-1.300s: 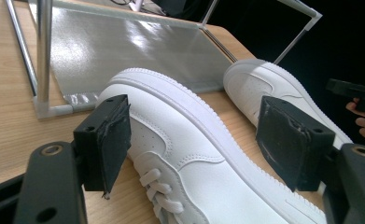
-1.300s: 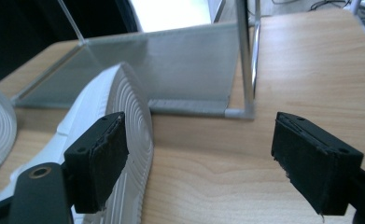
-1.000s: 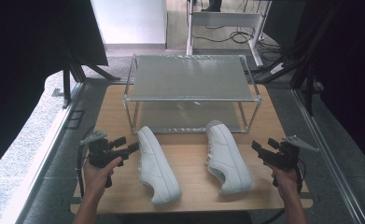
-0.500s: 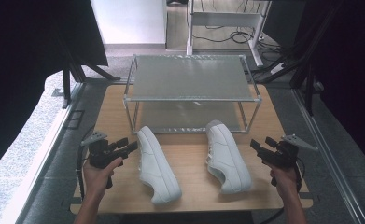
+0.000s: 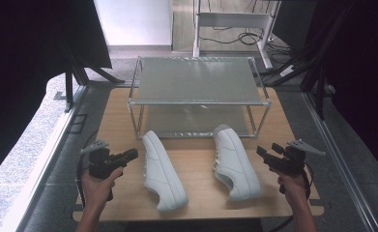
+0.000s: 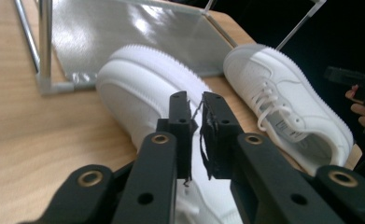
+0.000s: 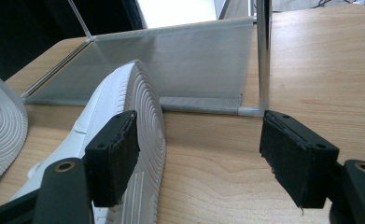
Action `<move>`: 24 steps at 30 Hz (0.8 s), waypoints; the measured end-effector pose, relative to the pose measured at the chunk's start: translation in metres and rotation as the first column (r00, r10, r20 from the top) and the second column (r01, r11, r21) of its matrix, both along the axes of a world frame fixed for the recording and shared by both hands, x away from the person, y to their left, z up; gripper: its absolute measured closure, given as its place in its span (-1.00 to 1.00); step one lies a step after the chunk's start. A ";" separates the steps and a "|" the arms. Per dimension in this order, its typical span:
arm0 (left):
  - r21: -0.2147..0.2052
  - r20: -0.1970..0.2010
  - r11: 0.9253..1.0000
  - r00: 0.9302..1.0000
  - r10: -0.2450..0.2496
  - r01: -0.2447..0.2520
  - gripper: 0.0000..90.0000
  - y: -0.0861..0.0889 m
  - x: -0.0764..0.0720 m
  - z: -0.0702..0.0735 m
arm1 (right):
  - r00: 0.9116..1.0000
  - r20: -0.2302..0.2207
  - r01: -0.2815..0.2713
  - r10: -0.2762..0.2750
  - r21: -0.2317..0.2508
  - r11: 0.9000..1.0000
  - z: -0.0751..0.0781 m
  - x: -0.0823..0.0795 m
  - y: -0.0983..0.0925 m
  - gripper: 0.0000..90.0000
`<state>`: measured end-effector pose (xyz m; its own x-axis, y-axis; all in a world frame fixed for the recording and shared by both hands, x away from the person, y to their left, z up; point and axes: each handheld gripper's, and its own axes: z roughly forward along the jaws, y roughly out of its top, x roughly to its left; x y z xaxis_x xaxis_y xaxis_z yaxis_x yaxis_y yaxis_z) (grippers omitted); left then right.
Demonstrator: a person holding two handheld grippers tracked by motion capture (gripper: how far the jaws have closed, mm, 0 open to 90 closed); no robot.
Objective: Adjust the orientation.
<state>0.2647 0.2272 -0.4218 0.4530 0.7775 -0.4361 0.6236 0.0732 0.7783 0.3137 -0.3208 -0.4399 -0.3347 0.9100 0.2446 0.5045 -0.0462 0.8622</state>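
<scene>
Two white sneakers lie on the wooden table, toes toward the rack: the left shoe (image 5: 162, 171) and the right shoe (image 5: 235, 162). My left gripper (image 5: 133, 153) hovers just left of the left shoe (image 6: 143, 88), pointing at its side. Its jaws have just been closing and stand almost together with only a thin slit and nothing between them (image 6: 196, 100). My right gripper (image 5: 268, 149) is held right of the right shoe, jaws wide open and empty (image 7: 199, 135). Its left pad sits close beside that shoe's ribbed sole (image 7: 143, 116).
A metal-framed two-level rack (image 5: 198, 79) with frosted shelves stands at the back of the table (image 5: 123, 125), its front legs just behind the shoes' toes. Bare wood lies between the shoes. Cables and a desk frame (image 5: 235, 21) sit on the floor beyond.
The left gripper's jaws have drawn together from wide apart to nearly touching. The right gripper, both hands and both shoes stay where they were.
</scene>
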 end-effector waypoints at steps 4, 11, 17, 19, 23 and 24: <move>-0.010 -0.030 1.000 1.000 -0.008 0.008 0.93 0.004 -0.016 -0.012 | 1.000 -0.003 0.003 -0.003 0.003 1.000 0.000 0.000 -0.001 -0.37; -0.001 -0.103 0.999 0.993 -0.049 0.049 0.94 0.002 -0.046 -0.039 | 1.000 -0.010 0.025 -0.025 0.016 1.000 0.001 0.001 -0.001 -0.37; 0.010 -0.156 0.995 0.983 -0.099 0.101 0.94 -0.014 -0.056 -0.060 | 0.999 -0.031 0.036 -0.036 0.007 0.999 -0.002 0.002 0.001 -0.36; 0.015 -0.169 0.993 0.979 -0.112 0.117 0.94 -0.019 -0.056 -0.064 | 0.999 -0.035 0.041 -0.041 0.006 0.999 -0.003 0.002 0.001 -0.36; 0.017 -0.180 0.988 0.973 -0.146 0.151 0.94 -0.029 -0.055 -0.067 | 0.998 -0.041 0.056 -0.056 0.008 0.998 -0.004 0.002 -0.002 -0.36; 0.016 -0.178 0.988 0.972 -0.150 0.156 0.94 -0.031 -0.054 -0.067 | 0.997 -0.043 0.062 -0.062 0.009 0.998 -0.004 0.002 -0.003 -0.36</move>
